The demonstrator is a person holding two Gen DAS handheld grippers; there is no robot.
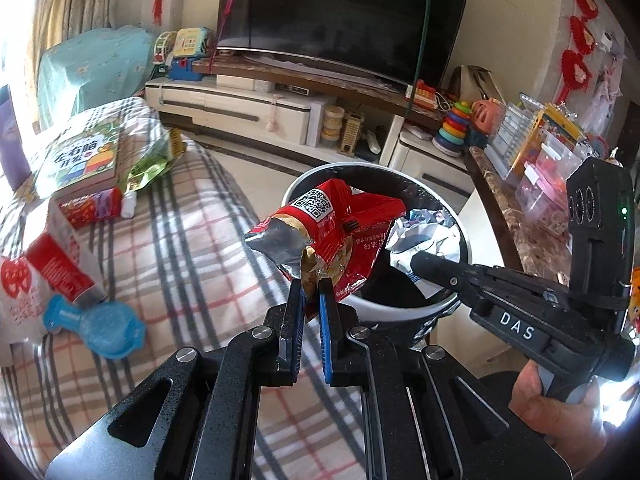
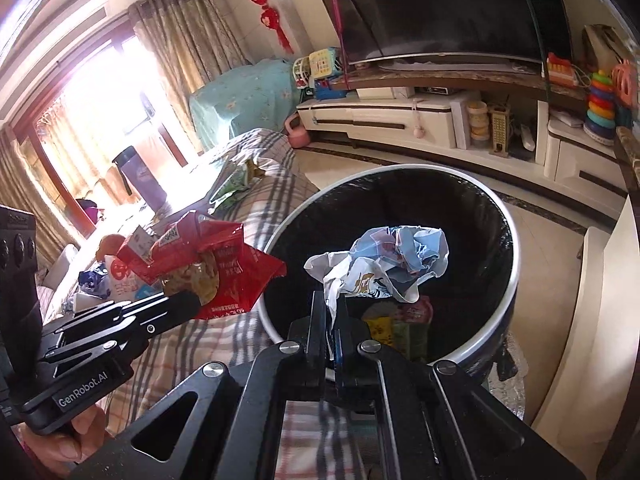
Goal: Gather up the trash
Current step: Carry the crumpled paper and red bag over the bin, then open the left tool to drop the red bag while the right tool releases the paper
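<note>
My left gripper (image 1: pixel 309 285) is shut on a torn red snack wrapper (image 1: pixel 336 224), held at the near left rim of a round bin (image 1: pixel 404 312) with a black liner. My right gripper (image 2: pixel 331 300) is shut on a crumpled white and blue wrapper (image 2: pixel 396 256), which hangs over the bin's opening (image 2: pixel 472 216). In the right wrist view the left gripper (image 2: pixel 192 300) comes in from the left with the red wrapper (image 2: pixel 224 264) just outside the rim. In the left wrist view the right gripper (image 1: pixel 416 262) reaches in from the right with the crumpled wrapper (image 1: pixel 424 236). Coloured packets (image 2: pixel 400 324) lie in the bin.
A plaid-covered sofa (image 1: pixel 180 248) at left carries a book (image 1: pixel 80 156), a green packet (image 1: pixel 154 160), red packets (image 1: pixel 92 208), a white bag (image 1: pixel 20 300) and a blue clip (image 1: pixel 96 326). A TV cabinet (image 1: pixel 248 108) with toys stands behind. A marble-topped counter (image 1: pixel 516 224) runs along the right.
</note>
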